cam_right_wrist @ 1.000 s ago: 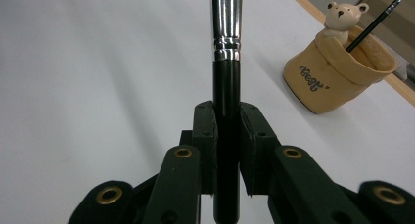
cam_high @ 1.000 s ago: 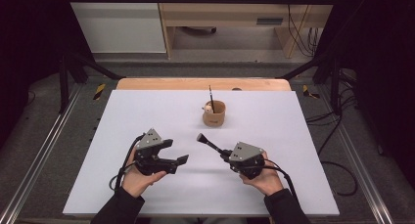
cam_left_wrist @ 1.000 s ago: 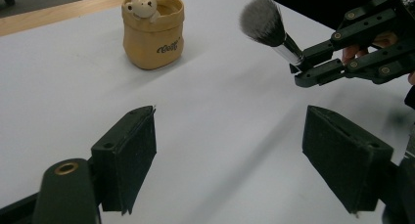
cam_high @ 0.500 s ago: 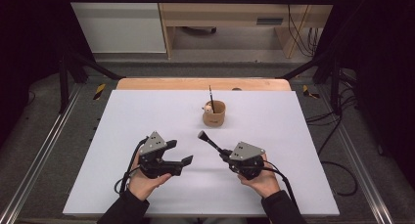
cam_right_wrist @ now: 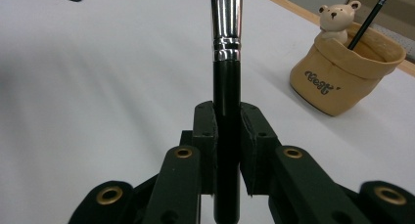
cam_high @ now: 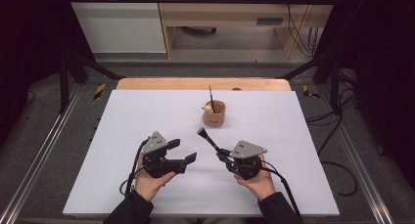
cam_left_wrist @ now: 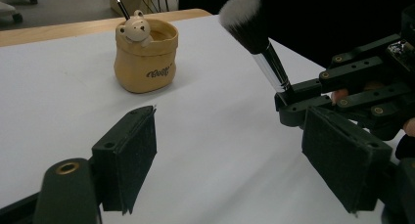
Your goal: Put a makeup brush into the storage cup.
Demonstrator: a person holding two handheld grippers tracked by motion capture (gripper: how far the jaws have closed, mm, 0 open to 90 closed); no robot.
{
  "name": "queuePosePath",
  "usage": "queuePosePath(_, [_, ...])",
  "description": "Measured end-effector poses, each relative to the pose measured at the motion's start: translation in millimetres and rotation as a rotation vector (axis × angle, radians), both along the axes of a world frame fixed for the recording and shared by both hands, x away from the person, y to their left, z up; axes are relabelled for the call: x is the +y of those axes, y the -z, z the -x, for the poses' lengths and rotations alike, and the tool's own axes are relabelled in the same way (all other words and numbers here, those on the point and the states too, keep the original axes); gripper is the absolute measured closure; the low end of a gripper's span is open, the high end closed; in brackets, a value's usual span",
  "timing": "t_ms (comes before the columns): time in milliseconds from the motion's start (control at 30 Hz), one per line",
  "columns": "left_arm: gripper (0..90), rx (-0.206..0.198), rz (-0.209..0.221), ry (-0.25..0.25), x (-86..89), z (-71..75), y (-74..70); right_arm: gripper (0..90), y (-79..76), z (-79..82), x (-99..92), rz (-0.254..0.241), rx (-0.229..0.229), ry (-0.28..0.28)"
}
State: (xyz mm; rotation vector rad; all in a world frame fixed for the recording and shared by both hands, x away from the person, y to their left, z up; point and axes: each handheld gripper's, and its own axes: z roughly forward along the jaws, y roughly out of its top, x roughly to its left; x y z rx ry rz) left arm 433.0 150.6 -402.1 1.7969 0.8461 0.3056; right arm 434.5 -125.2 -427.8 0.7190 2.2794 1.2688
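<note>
Two grippers sit low over the near half of the white table (cam_high: 122, 136), each in one of the person's hands. The right gripper (cam_high: 221, 154) has its jaws clamped on the black handle of a makeup brush (cam_high: 208, 139); in the right gripper view the handle runs straight up between the pads, with the silver ferrule just above them. The brush sticks out ahead and to the left of that gripper, with its bristle head tilted up off the table.

The left gripper (cam_high: 183, 151) has its jaws spread wide with nothing between them. In the left gripper view, bare tabletop lies between the two pads (cam_left_wrist: 132, 160), and the brush head (cam_left_wrist: 242, 18) floats up beyond its right jaw, near but not touching.

A tan pouch-shaped pot (cam_high: 214, 113) with a little bear on its rim stands ahead of both grippers, closer to the right one's brush tip, well apart from the jaws. A thin dark stick (cam_high: 211, 94) leans out of it.

Plenty of bare table surrounds both tools: wide margins out to the left and right edges, and open white between the pot and the wooden strip (cam_high: 203, 83) along the far edge.
</note>
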Motion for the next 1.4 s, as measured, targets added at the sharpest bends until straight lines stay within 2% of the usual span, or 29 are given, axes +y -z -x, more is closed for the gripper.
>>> queuePosePath(133, [20.2, -0.004, 0.041, -0.002, -2.2, -2.6, 0.4, 79.0, 0.5, 0.4, 1.7, -0.017, 0.003, 0.005])
queuePosePath(267, [20.4, -0.005, 0.064, 0.006, -5.6, -3.4, 0.2, 78.9, 1.5, 0.3, 2.5, -0.050, 0.019, 0.007])
queuePosePath(600, [20.5, -0.013, 0.095, 0.001, -14.5, -4.5, 1.9, 79.0, 1.9, 2.9, 8.9, -0.091, 0.036, 0.011])
queuePosePath(967, [21.5, 0.007, 0.142, 0.008, -19.4, -6.4, 4.9, 78.9, 2.9, 6.4, 19.0, -0.131, 0.034, 0.012])
queuePosePath(1167, [25.3, 0.010, 0.179, 0.000, -22.4, -7.5, 5.3, 79.0, 3.2, 7.9, 24.9, -0.149, 0.031, 0.016])
queuePosePath(1400, [31.8, 0.011, 0.196, -0.003, -24.0, -8.6, 5.8, 79.0, 3.7, 9.3, 30.6, -0.176, 0.040, 0.014])
